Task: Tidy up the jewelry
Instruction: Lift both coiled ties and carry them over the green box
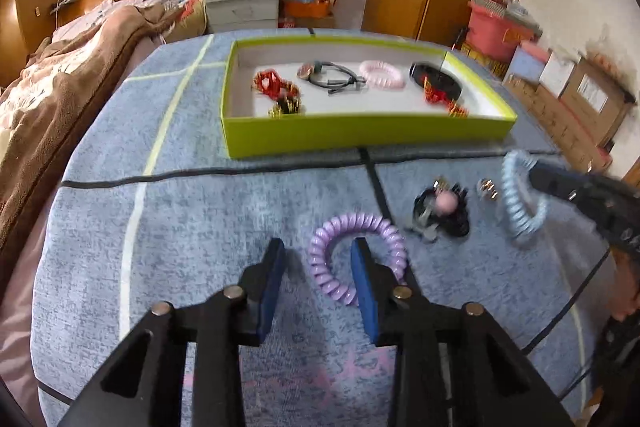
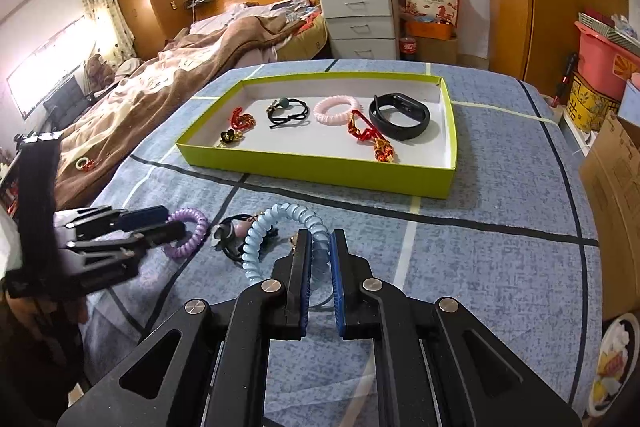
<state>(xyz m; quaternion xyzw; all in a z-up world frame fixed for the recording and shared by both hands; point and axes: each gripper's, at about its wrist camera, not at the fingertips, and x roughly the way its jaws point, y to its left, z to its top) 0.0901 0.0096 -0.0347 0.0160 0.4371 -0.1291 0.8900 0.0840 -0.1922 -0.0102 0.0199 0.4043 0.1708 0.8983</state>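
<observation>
- The purple coil hair tie point(image 1: 357, 255) lies on the blue checked cloth of the worktop point(image 1: 200, 227), just under the left tongs point(image 1: 318, 247). The right finger of the left tongs stands inside its ring and the left finger stands outside it, so one side of the coil is between the fingers.
- The light blue coil hair tie point(image 2: 280, 231) is at the right tongs point(image 2: 320, 241), a little above the cloth in the left wrist view. Its coil passes between the two blue pads.
- A black hair tie with a pink bead point(image 1: 442, 209) lies on the cloth between the two coil ties. A small gold ornament point(image 1: 489, 189) lies near it, beside the blue coil.
- The shallow green box point(image 2: 320, 163) stands farther back on the worktop. It has one white compartment.
- In the box, from left to right, are: a red cord bracelet point(image 2: 242, 119) with a dark gold charm point(image 2: 228, 137) in front of it, a black hair tie with a green bead point(image 2: 286, 113), a pink coil hair tie point(image 2: 338, 111), a red and gold cord ornament point(image 2: 370, 139), and a black wristband point(image 2: 400, 115).
- The left tongs are partly open and their pads do not press on the purple coil.
- The right tongs are almost closed and grip the light blue coil hair tie.
</observation>
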